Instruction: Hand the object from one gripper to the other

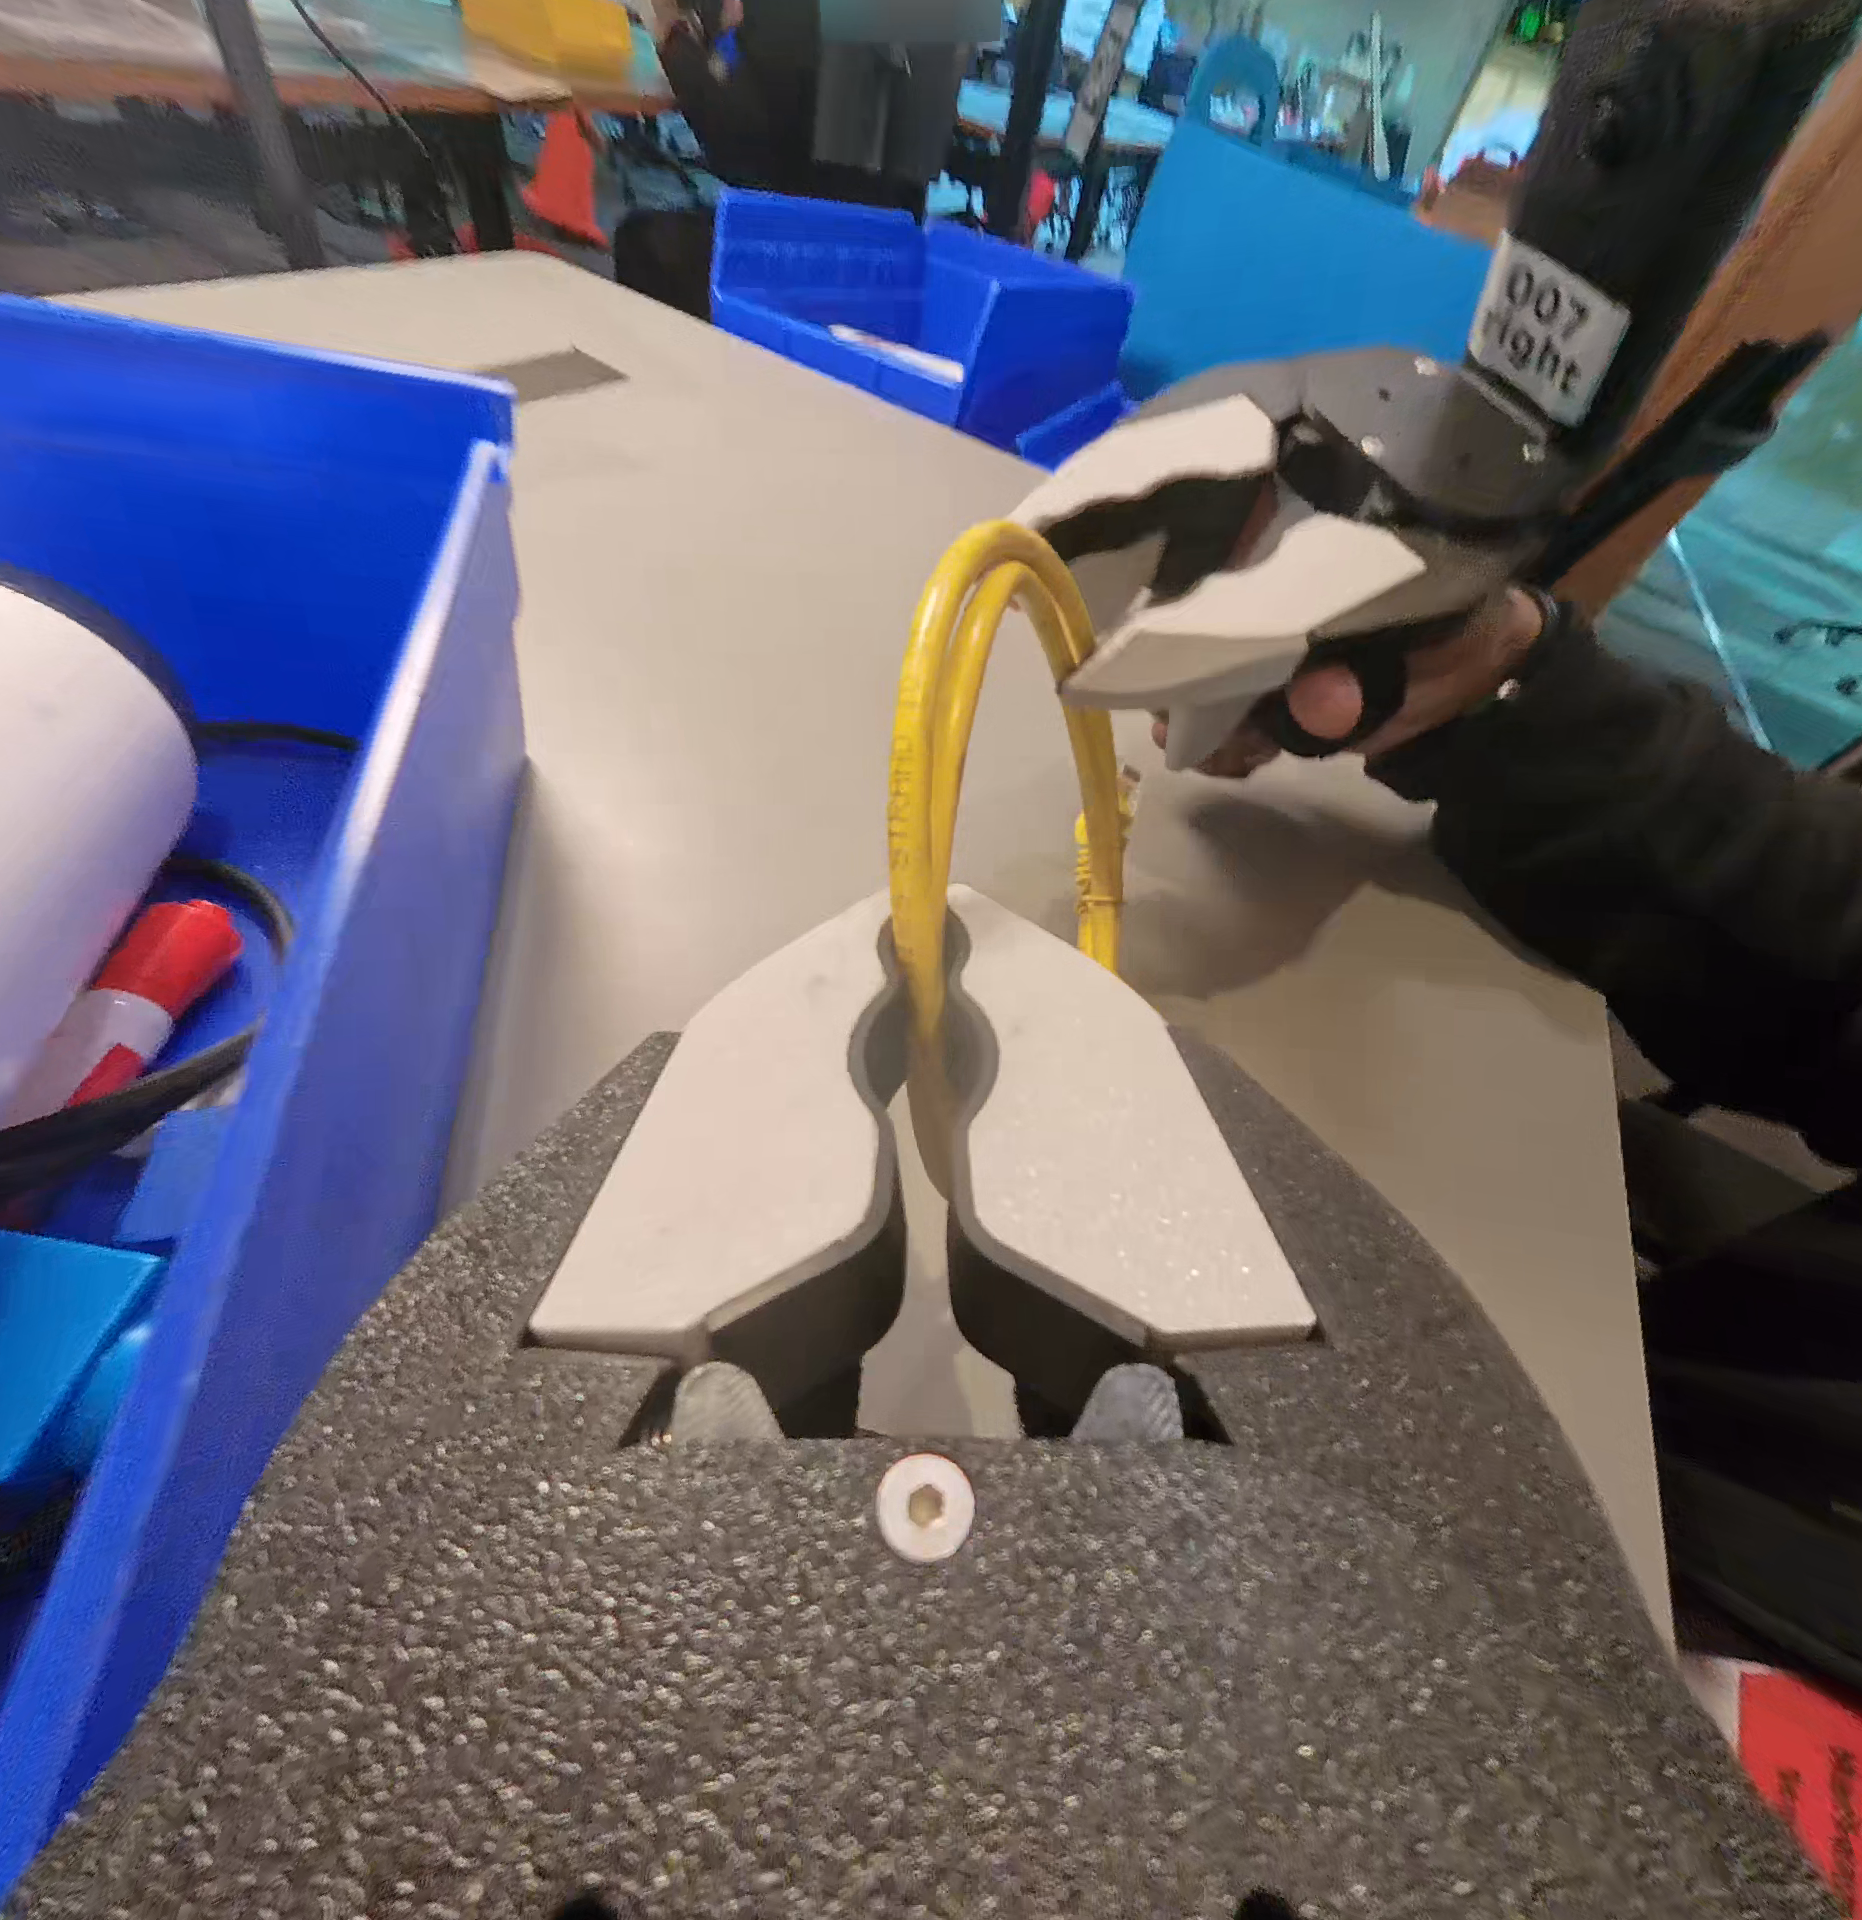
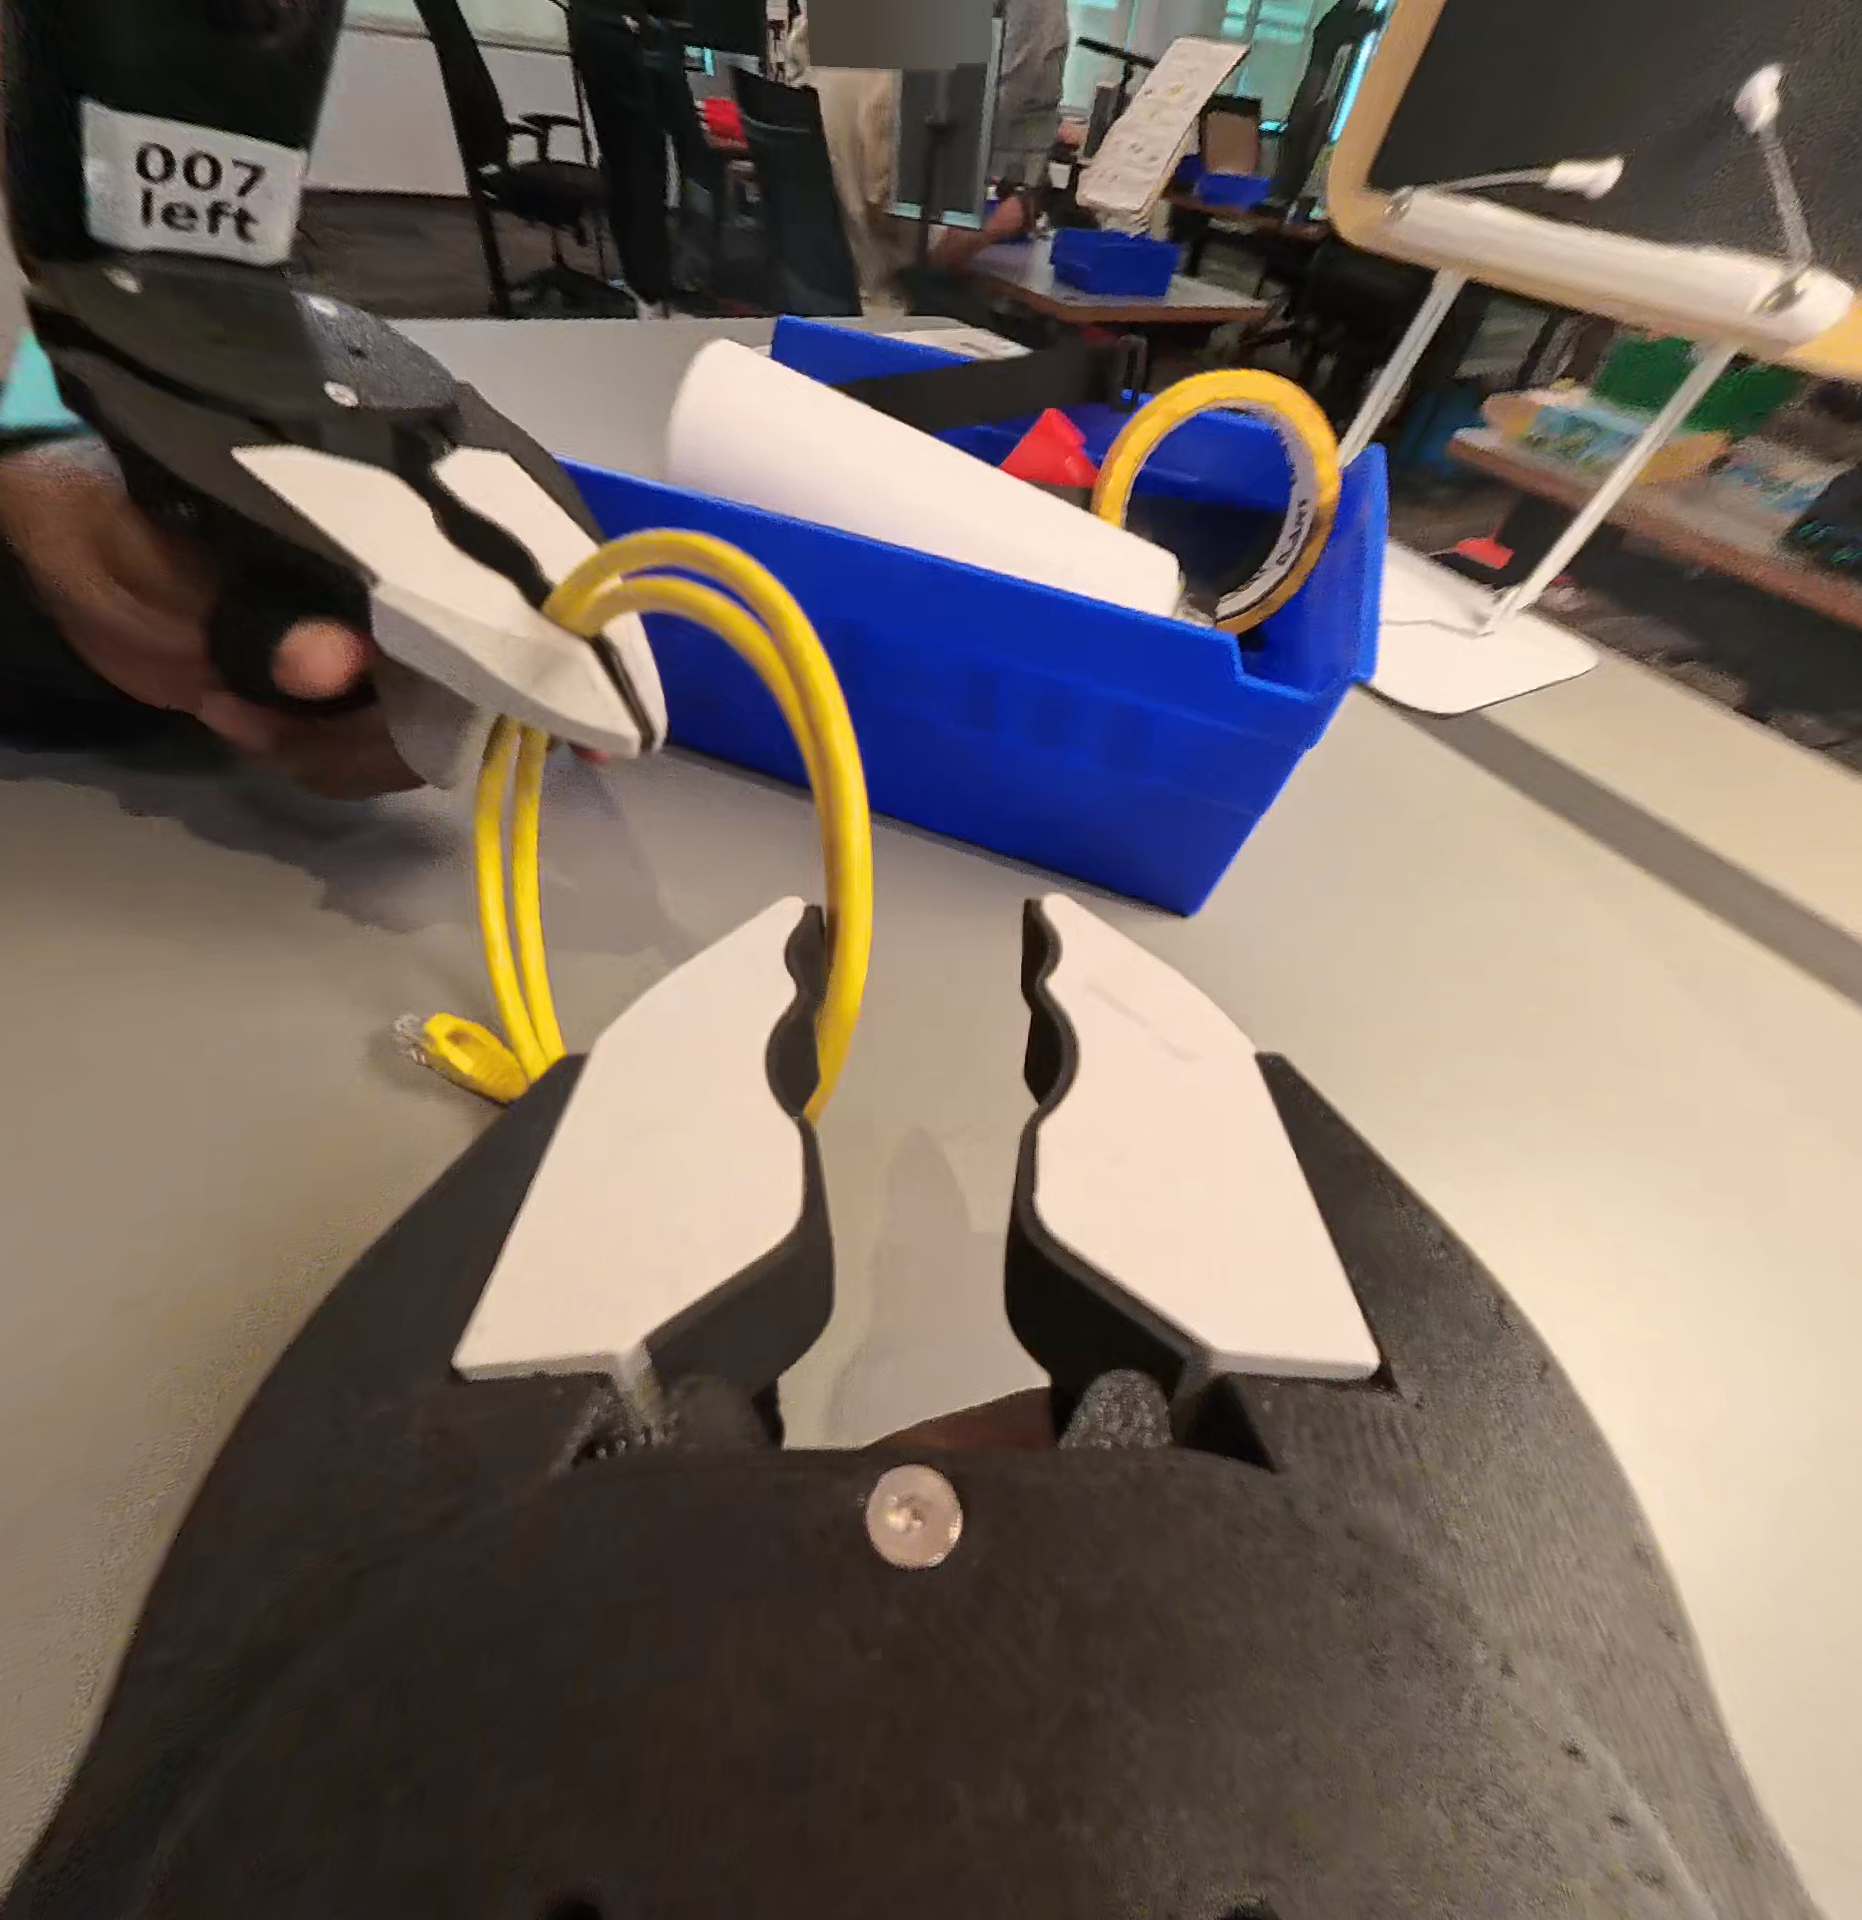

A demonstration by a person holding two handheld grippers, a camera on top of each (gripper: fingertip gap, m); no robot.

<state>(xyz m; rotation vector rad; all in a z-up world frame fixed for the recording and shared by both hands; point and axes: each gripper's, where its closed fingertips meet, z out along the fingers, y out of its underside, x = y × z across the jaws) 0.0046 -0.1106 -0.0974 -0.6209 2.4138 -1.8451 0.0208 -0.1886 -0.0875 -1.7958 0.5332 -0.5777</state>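
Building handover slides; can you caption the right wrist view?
Left gripper clamps the looped yellow cable while the open right gripper straddles one strand.

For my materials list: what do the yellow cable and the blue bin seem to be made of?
Yellow cable: probably a flexible plastic jacket, smooth and slightly glossy; it bends in a springy loop. Blue bin: looks like rigid moulded plastic, semi-gloss, with straight thin walls and moulded ridges.

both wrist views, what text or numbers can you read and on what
Wording not copied; what bears it:
White label, right gripper: legible.
White label, left gripper: legible.
Yellow cable jacket: small print.
Tape roll in blue bin: blurred.
Red sheet: blurred.
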